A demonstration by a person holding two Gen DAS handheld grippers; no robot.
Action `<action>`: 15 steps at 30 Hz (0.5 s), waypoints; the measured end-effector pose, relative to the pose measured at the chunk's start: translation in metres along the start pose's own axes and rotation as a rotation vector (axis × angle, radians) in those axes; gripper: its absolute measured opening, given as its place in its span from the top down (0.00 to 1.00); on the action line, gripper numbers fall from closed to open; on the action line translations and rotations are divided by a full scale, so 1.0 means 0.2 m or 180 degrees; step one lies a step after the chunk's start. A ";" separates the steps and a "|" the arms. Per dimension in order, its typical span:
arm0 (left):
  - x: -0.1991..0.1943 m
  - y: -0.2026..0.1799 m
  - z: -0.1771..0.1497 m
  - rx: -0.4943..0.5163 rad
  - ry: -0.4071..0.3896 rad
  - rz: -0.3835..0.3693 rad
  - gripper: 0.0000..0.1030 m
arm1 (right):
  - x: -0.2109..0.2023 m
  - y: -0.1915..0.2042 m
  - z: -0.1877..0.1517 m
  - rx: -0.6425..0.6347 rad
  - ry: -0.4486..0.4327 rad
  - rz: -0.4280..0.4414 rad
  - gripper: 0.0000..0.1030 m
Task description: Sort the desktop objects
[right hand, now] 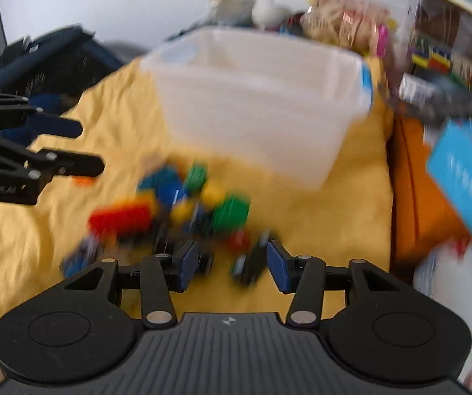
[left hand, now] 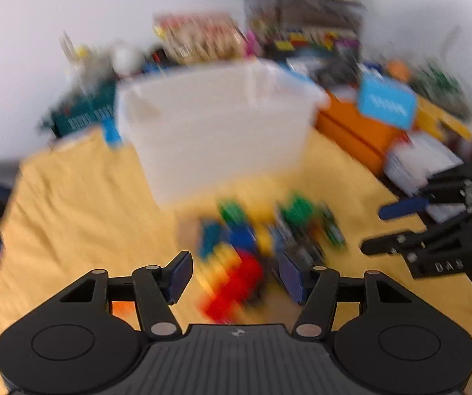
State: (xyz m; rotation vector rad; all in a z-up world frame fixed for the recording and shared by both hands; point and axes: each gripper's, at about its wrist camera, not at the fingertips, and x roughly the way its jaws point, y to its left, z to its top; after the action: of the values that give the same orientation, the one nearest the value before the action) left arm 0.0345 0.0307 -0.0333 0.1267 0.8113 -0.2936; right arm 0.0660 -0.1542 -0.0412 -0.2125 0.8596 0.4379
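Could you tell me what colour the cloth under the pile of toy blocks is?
Yellow; the cloth shows best in the right wrist view.

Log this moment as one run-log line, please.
stage: approach | left gripper: open, empty | right gripper: open, empty | toy bricks: piled on yellow cloth | clear bin: behind pile
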 end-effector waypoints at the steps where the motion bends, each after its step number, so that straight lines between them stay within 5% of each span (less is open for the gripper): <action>1: 0.01 -0.03 -0.05 0.0028 0.0099 -0.0101 0.40 | -0.01 0.02 -0.06 -0.0014 0.0040 0.0009 0.53; 3: 0.03 -0.10 -0.12 0.0110 0.0226 -0.0194 0.40 | -0.03 0.06 -0.15 -0.0075 0.0140 0.0024 0.54; 6: 0.06 -0.17 -0.16 0.0226 0.0320 -0.0299 0.40 | 0.00 0.09 -0.23 0.0003 0.0378 0.0176 0.72; 15: 0.10 -0.22 -0.20 0.0164 0.0413 -0.0259 0.43 | 0.02 0.13 -0.30 -0.0163 0.0492 0.0063 0.74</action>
State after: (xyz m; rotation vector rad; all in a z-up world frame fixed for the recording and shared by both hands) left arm 0.0061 -0.0059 -0.0754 0.1626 0.9393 -0.3861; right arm 0.0144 -0.1509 -0.0832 -0.2880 1.0033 0.4665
